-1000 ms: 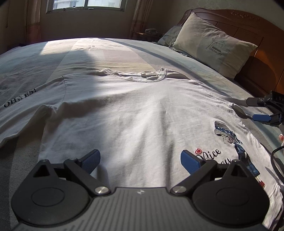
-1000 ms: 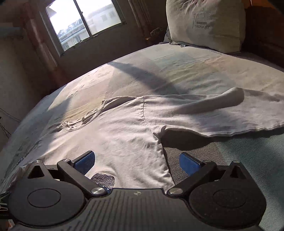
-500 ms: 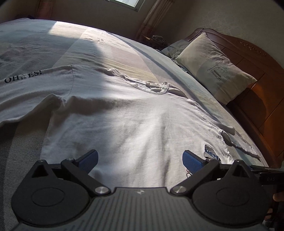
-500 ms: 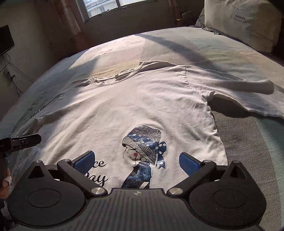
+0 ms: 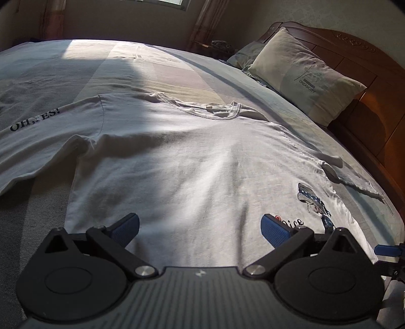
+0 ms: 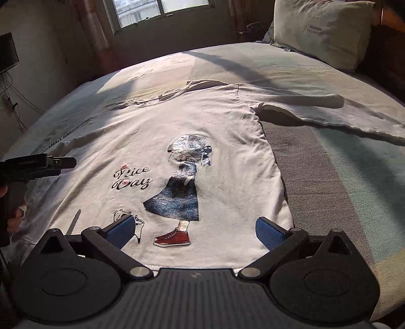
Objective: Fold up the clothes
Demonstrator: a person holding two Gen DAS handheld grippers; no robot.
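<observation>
A white long-sleeved T-shirt (image 5: 192, 162) lies spread flat, front up, on the bed, collar toward the window. Its print (image 6: 182, 177) shows a girl in a blue dress with "Nice Day"; one sleeve (image 5: 33, 124) reads "OH, YES!". My left gripper (image 5: 200, 227) hovers open over the lower left part of the shirt, nothing between its blue pads. My right gripper (image 6: 193, 231) hovers open above the hem (image 6: 192, 265), by the red shoes of the print. The left gripper (image 6: 63, 162) also shows at the left edge of the right wrist view, held by a hand (image 6: 15, 215).
The bed (image 6: 341, 177) has a grey and pale blue cover. A pillow (image 5: 303, 76) leans on the wooden headboard (image 5: 367, 88) at the right. The right sleeve (image 6: 329, 111) stretches toward the headboard side. A window (image 6: 162, 10) and curtains are at the far wall.
Both grippers pulled back toward the hem side. The right wrist view swung from the armpit and sleeve to the whole printed front. Both stayed open.
</observation>
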